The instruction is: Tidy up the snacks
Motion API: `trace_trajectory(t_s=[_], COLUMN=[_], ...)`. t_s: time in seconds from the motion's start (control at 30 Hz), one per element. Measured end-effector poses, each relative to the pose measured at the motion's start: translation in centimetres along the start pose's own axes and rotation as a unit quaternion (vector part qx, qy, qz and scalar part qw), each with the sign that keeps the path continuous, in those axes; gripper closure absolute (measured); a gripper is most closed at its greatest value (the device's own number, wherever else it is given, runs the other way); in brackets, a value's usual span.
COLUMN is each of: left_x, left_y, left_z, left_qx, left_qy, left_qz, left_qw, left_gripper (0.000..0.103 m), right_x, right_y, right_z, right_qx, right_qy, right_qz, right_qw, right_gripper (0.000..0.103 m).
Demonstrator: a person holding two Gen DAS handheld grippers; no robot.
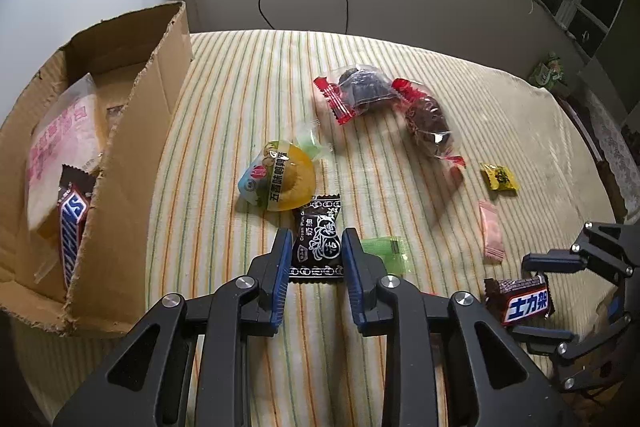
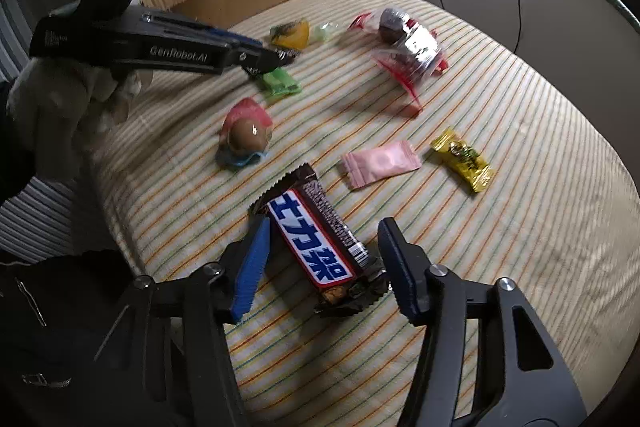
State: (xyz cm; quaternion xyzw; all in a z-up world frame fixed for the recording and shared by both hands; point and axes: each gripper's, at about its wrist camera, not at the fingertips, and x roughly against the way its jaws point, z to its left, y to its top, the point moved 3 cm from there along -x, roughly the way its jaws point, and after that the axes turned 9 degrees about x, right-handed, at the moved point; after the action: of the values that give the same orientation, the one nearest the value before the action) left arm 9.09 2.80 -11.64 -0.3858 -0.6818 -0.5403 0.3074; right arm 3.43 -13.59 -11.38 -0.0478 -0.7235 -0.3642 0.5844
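Pink egg pack (image 2: 246, 135), right-wrist view only

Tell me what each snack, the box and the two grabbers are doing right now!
Left gripper: fingers around the black plum candy, which lies flat.
Right gripper: open, fingers either side of the Snickers bar, not squeezing.
Cardboard box: open, snacks inside.
Pink candy: lying loose.
Yellow candy: lying loose.
Green candy: lying loose.
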Motion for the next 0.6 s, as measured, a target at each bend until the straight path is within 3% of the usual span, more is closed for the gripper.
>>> trace_trajectory(t_s=[0.13, 0.3, 0.37, 0.6], left_x=[-0.23, -0.28, -0.14, 0.65], left_y=[0.18, 0.17, -0.04, -0.46], left_z=[-0.12, -0.25, -0.26, -0.38], left_qx=[-0.008, -0.012, -0.01, -0.011], left_qy=[-0.001, -0.003, -0.005, -0.011], left_qz=[-0.001, -0.005, -0.007, -0.011], left_qw=[1.0, 0.9999, 0.9999, 0.9998], left_gripper=[0.079, 0.081, 0.081, 0.082], right_x=[-0.64, -0.41, -0.33, -0.04], right_y=[0.1, -0.08, -0.14, -0.27], right_z=[0.13, 0.08, 0.03, -0.17], right_qx=[0.007, 0.001, -0.002, -0.01], right_qy=[-0.007, -0.007, -0.009, -0.007], right_qz=[0.007, 0.008, 0.009, 0.006], right_qw=[1.0, 1.0, 1.0, 1.0], right_gripper=[0.049, 0.069, 0.073, 0.073])
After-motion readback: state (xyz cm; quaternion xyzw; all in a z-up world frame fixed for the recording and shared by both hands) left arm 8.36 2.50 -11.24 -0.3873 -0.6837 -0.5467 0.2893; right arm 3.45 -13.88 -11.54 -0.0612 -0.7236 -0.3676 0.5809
